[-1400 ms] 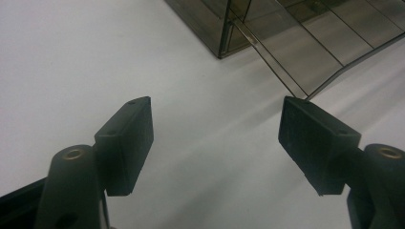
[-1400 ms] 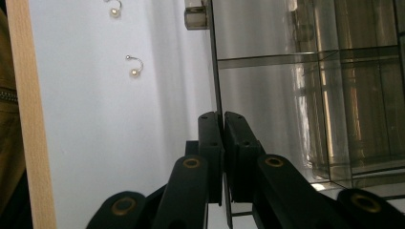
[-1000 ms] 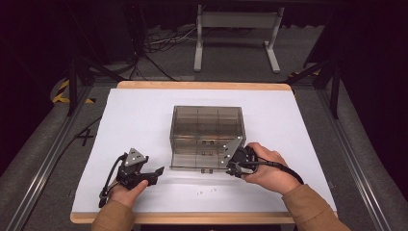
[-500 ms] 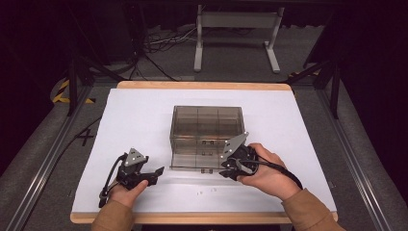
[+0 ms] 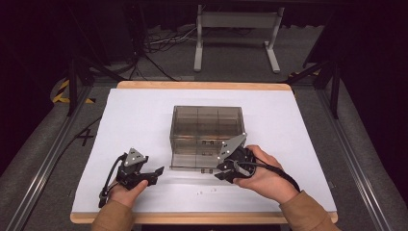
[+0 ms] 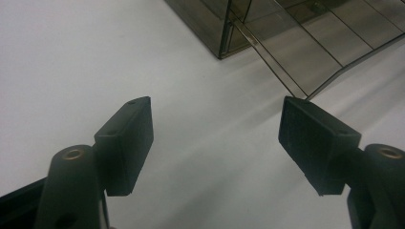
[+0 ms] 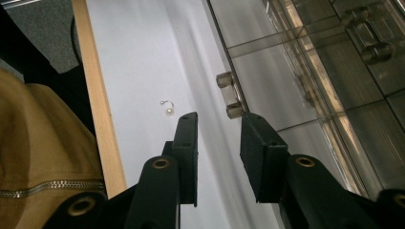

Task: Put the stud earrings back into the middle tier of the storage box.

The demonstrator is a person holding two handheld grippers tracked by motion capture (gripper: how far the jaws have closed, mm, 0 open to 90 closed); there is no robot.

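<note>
1. The smoked drawer box [image 5: 206, 126] has its lower front corner behind the right claw [image 5: 222, 172].
2. Tiny specks [image 5: 206, 191] on the bench [image 5: 144, 110] are too small to identify.
3. The box runs past the frame's top in both gripper views.

I see the drawer box [image 5: 206, 130] mid-table [image 5: 144, 110], its bottom drawer [image 5: 192, 161] pulled out toward me. Left gripper [image 5: 153, 172] sits front-left of the box, apart from it, jaws wide. Right gripper [image 5: 220, 172] is at the drawer's front right, jaws part open, just short of the drawer knob [image 7: 228, 94]. A small earring [image 7: 167, 108] lies on the table before the drawer, between knob and near table edge.
</note>
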